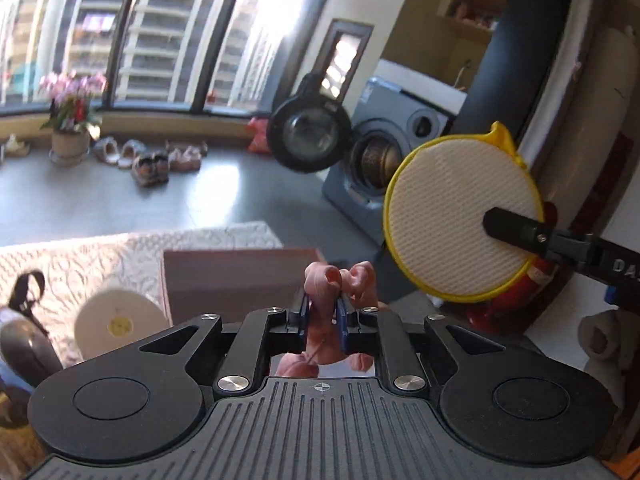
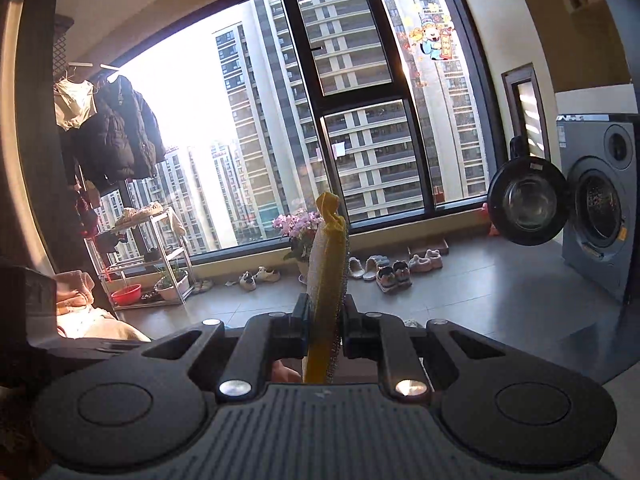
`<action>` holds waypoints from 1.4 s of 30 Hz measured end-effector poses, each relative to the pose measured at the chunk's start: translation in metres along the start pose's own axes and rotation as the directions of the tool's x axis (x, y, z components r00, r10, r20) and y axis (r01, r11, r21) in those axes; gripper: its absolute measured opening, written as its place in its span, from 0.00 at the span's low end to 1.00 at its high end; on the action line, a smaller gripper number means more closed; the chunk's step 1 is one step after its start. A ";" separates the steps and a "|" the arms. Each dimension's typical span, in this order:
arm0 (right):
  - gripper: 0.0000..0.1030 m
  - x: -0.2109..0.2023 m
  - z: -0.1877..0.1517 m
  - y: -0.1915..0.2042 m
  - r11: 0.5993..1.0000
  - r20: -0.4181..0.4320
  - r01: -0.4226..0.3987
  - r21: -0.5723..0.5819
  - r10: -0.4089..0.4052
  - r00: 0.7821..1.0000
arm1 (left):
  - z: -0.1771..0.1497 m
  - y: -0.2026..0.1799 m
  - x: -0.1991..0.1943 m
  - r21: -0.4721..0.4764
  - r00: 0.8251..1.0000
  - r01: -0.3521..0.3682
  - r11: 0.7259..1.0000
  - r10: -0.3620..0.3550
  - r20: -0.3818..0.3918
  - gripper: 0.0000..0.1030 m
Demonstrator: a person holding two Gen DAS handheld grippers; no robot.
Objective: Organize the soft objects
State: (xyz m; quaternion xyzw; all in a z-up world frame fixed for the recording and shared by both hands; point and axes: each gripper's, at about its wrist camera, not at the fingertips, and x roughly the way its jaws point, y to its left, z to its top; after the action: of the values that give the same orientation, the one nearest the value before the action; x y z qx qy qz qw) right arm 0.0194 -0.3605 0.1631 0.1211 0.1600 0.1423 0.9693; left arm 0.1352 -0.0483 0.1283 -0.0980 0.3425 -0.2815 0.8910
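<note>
My left gripper (image 1: 322,316) pinching a crumpled pink soft toy (image 1: 340,280), lower part hidden between the fingers, my right gripper (image 2: 325,320) clamped on a round yellow-rimmed mesh pad (image 1: 460,220), seen edge-on.

Count: two claws, left claw (image 1: 322,312) and right claw (image 2: 323,320). One round yellow-rimmed pad (image 1: 460,220), one pink soft item (image 1: 340,280), one white disc (image 1: 118,322). One washing machine (image 2: 600,216), one flower pot (image 1: 71,146).
</note>
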 end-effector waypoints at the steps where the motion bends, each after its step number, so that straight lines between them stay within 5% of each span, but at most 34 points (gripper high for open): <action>1: 0.14 0.013 -0.002 -0.003 1.000 -0.022 -0.003 0.013 0.003 1.000 | -0.005 0.015 0.016 -0.035 0.999 0.002 0.999 -0.004 -0.037 0.16; 4: 0.14 0.060 -0.016 -0.008 0.999 -0.108 -0.003 0.041 0.007 0.994 | -0.021 0.042 0.027 -0.057 0.999 0.029 0.998 -0.031 -0.035 0.16; 7: 0.14 0.103 -0.036 -0.012 0.997 -0.200 -0.013 0.073 0.027 0.979 | -0.025 0.053 0.016 -0.027 1.000 -0.020 0.999 0.019 -0.024 0.16; 12: 0.14 0.171 -0.082 -0.019 0.968 -0.397 -0.071 0.242 0.166 0.903 | -0.036 0.068 -0.037 -0.037 0.995 -0.063 0.997 0.066 0.070 0.16; 15: 0.15 0.193 -0.111 -0.013 0.979 -0.496 0.006 0.204 0.098 0.863 | -0.050 0.087 -0.069 -0.057 0.983 -0.146 0.988 0.151 0.103 0.16; 18: 0.29 0.187 -0.118 -0.004 0.993 -0.491 0.051 0.104 0.006 0.871 | -0.067 0.115 -0.108 -0.086 0.941 -0.303 0.949 0.312 0.128 0.16; 20: 0.36 0.173 -0.112 0.004 0.997 -0.465 0.063 0.035 -0.039 0.885 | -0.077 0.137 -0.131 -0.109 0.896 -0.407 0.907 0.420 0.145 0.16; 23: 0.51 0.146 -0.105 0.022 0.994 -0.394 0.072 -0.084 -0.100 0.914 | -0.090 0.176 -0.155 -0.195 0.839 -0.504 0.841 0.531 0.121 0.16; 25: 0.54 0.129 -0.099 0.039 0.984 -0.340 0.078 -0.161 -0.130 0.931 | -0.100 0.195 -0.166 -0.246 0.820 -0.528 0.813 0.563 0.100 0.16; 28: 0.54 0.113 -0.099 0.061 0.979 -0.312 0.044 -0.197 -0.105 0.944 | -0.110 0.205 -0.164 -0.265 0.827 -0.523 0.810 0.557 0.073 0.16; 32: 0.54 0.108 -0.106 0.093 0.977 -0.323 -0.039 -0.209 -0.031 0.946 | -0.114 0.191 -0.141 -0.193 0.852 -0.498 0.845 0.518 0.071 0.16; 37: 0.54 0.104 -0.128 0.136 0.951 -0.352 -0.144 -0.275 0.040 0.935 | -0.113 0.169 -0.107 -0.066 0.841 -0.534 0.843 0.538 0.065 0.16; 42: 0.54 0.116 -0.151 0.167 0.934 -0.433 -0.227 -0.275 0.091 0.897 | -0.118 0.166 -0.089 0.063 0.795 -0.606 0.793 0.604 0.057 0.23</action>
State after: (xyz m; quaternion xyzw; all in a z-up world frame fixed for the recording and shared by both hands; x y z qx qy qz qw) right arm 0.0326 -0.1399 0.0390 -0.0570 0.3256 0.2683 0.9048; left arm 0.0751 0.1410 0.0290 0.0467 0.3294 0.0065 0.9430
